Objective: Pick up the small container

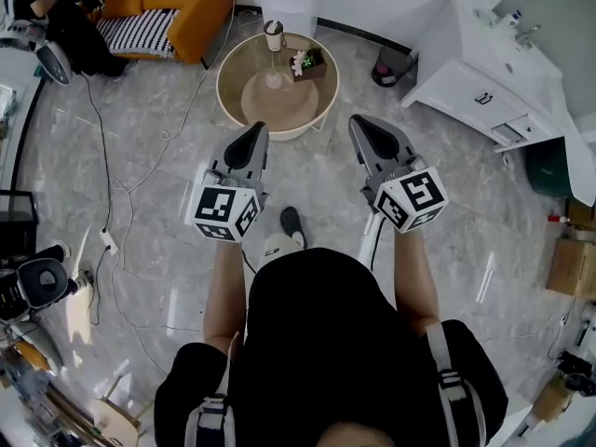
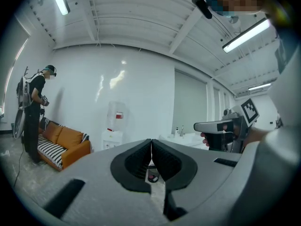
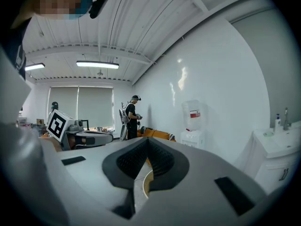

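Left gripper (image 1: 255, 130) and right gripper (image 1: 359, 122) are held short of the round table (image 1: 230, 101), jaws closed, empty. The small container (image 1: 273, 35), probably a light, rigid cup, stands at the table's far edge; grip its sides mid-height.

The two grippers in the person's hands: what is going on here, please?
A person stands on the tiled floor with a gripper in each hand, both pointed toward a round table ahead. The left gripper and the right gripper have their jaws together, with nothing between them. The small container stands on the far part of the table, near a box of flowers, and neither gripper touches it. The pick-up has not yet begun.
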A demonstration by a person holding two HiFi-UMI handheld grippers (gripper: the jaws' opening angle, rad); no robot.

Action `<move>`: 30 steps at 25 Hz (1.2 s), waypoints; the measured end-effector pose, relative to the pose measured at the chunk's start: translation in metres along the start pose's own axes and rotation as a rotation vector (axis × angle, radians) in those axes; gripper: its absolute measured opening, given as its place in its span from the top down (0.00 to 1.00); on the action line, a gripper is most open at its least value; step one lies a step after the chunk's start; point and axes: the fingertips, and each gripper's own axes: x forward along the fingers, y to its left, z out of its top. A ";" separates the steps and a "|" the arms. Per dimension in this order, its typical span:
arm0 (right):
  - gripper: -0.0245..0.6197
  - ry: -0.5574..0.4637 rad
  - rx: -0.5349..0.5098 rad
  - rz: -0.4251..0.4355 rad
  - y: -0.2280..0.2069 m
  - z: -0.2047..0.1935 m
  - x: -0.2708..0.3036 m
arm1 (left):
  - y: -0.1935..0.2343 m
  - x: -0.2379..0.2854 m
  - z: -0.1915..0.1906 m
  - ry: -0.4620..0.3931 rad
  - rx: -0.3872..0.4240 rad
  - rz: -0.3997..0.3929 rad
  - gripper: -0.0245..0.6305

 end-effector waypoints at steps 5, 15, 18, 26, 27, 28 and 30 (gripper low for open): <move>0.95 -0.007 -0.009 -0.026 -0.008 0.007 0.041 | 0.040 0.019 0.005 -0.005 0.007 -0.013 0.93; 0.95 0.017 -0.006 -0.034 -0.020 0.005 0.085 | 0.072 0.052 0.001 0.007 -0.011 -0.030 0.93; 0.95 0.019 0.017 -0.018 -0.028 0.003 0.091 | 0.075 0.061 -0.003 0.019 -0.016 -0.023 0.93; 0.95 -0.002 0.043 0.018 -0.077 0.009 0.140 | 0.107 0.109 -0.001 0.036 -0.014 0.032 0.93; 0.95 -0.005 0.045 0.025 -0.086 0.011 0.149 | 0.112 0.119 -0.001 0.040 -0.014 0.037 0.93; 0.95 -0.007 0.045 0.033 -0.094 0.012 0.157 | 0.116 0.129 -0.001 0.045 -0.014 0.045 0.93; 0.95 -0.009 0.042 0.058 -0.108 0.015 0.175 | 0.125 0.147 0.001 0.050 -0.012 0.067 0.93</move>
